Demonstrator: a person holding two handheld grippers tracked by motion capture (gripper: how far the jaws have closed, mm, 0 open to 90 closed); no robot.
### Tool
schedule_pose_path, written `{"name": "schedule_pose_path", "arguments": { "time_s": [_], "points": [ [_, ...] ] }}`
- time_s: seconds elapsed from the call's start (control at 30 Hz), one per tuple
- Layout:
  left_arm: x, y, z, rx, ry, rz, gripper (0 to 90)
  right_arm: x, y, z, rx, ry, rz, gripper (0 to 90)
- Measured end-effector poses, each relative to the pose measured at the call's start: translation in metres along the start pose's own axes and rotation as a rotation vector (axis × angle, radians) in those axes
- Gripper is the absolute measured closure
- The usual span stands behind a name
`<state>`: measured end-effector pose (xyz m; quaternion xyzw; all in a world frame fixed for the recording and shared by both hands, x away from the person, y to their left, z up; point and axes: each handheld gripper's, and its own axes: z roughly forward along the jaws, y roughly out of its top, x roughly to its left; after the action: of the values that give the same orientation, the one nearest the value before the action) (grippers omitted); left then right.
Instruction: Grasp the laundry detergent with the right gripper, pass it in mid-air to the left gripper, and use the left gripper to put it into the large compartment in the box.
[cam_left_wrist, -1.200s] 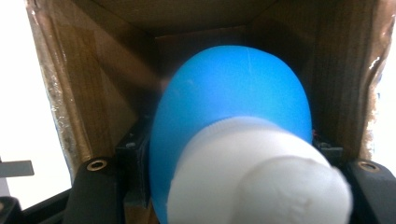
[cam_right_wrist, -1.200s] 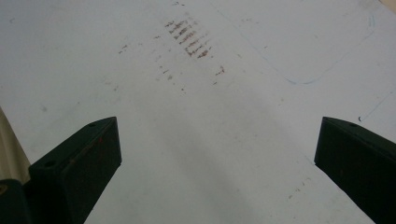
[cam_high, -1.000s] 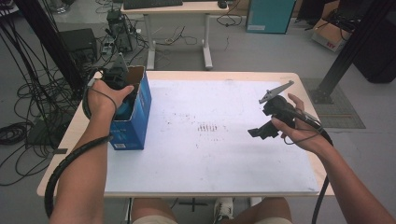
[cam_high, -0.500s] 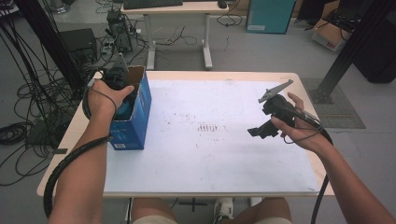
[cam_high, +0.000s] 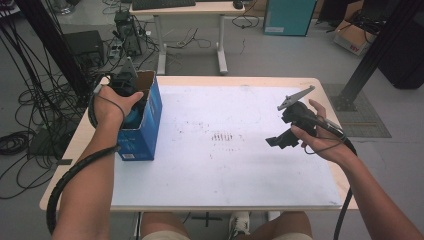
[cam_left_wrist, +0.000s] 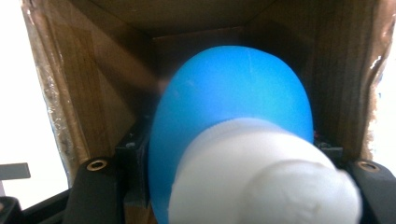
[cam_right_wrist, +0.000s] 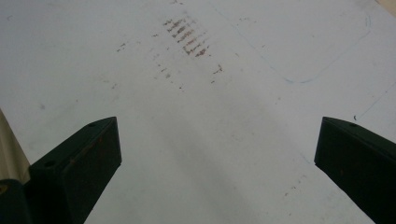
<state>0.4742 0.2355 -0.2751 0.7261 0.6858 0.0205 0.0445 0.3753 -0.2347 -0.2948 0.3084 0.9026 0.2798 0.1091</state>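
My left gripper (cam_high: 131, 100) sits at the left of the high view, tipped down into the open top of a blue cardboard box (cam_high: 142, 135) that stands on the left part of the table (cam_high: 330, 87). Its jaws are clamped on a blue and white object (cam_left_wrist: 233, 140). In the left gripper view that object fills the middle of the frame: a rounded blue body above, and a white, blurred part at the lower right, closest to the camera. The brown inner walls of the box rise on both sides and across the top of that frame, so the object is down inside the box, held between my jaws. What exactly the object is I cannot tell, and whether it touches the bottom of the box is hidden.

My right gripper (cam_high: 276, 141) is at the right of the high view, held above the white mat (cam_high: 240, 170) that covers the table, well apart from the box. Its jaws stand wide apart with nothing between them: in the right gripper view they rise from the lower left and lower right corners, with bare mat between. A patch of short dark scuff marks (cam_right_wrist: 187, 37) lies near the top centre of that view, and the same patch shows in the middle of the mat in the high view.
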Motion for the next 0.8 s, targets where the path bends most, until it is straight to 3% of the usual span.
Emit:
{"name": "schedule_pose_path", "arguments": {
  "time_s": [0.8],
  "points": [
    [-0.0009, 0.0005, 0.0005, 0.0, 0.003, 0.003, 35.7, -0.0011, -0.0019, -0.0032, -0.007, -0.01, 0.001, 0.4]
  ]
}}
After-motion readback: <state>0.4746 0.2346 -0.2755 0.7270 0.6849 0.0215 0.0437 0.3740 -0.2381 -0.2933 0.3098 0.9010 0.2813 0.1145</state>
